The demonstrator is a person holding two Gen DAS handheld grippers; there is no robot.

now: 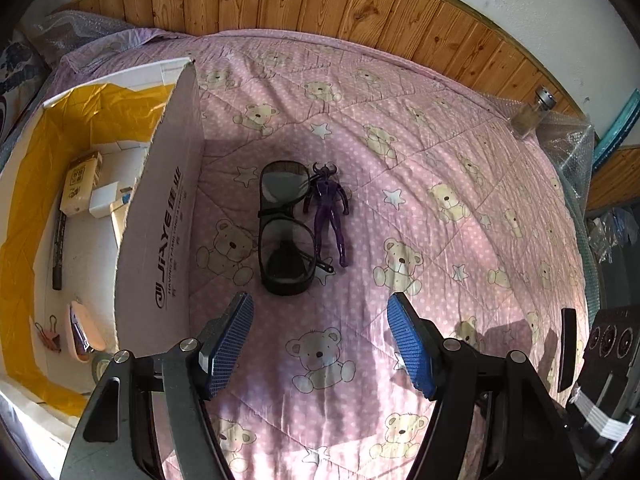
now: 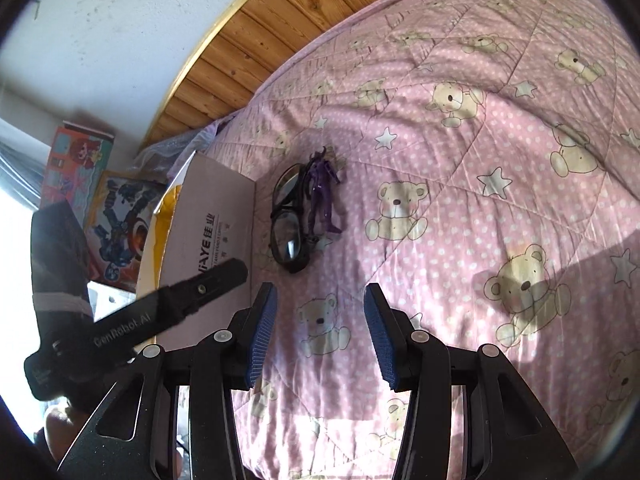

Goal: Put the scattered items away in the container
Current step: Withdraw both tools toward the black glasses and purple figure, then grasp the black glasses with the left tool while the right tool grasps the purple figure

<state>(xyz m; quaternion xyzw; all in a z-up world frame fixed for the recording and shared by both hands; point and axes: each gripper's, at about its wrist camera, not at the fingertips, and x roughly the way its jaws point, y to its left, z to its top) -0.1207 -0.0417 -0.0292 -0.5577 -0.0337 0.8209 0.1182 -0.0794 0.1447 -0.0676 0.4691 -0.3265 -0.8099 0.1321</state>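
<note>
On the bed, a pair of black safety glasses (image 1: 285,227) lies on the pink bear-print quilt (image 1: 440,184) just beside the open cardboard box (image 1: 164,216), and a small purple toy figure (image 1: 330,210) lies along its far side, touching it; one temple arm of the glasses seems to pass under the figure, though the overlap is hard to read. Inside the box, lined with yellow plastic, a black marker (image 1: 59,246), a small carton (image 1: 80,182), binder clips (image 1: 50,336) and a pink stapler (image 1: 84,336) already lie on the floor of it. A glass shaker (image 1: 534,114) stands well apart near the far edge of the bed. The left gripper (image 1: 320,348) hovers short of the glasses with its blue fingers (image 1: 228,344) spread wide and nothing between them; the right gripper (image 2: 320,336) hangs beside it, likewise parted and empty. The glasses are likely light, stiff and slick on the lenses, so the bridge or a thick frame rim looks the safer hold. The figure is probably light hard plastic with thin limbs; its torso offers the firmest pinch, and lifting either piece may drag the other.
</note>
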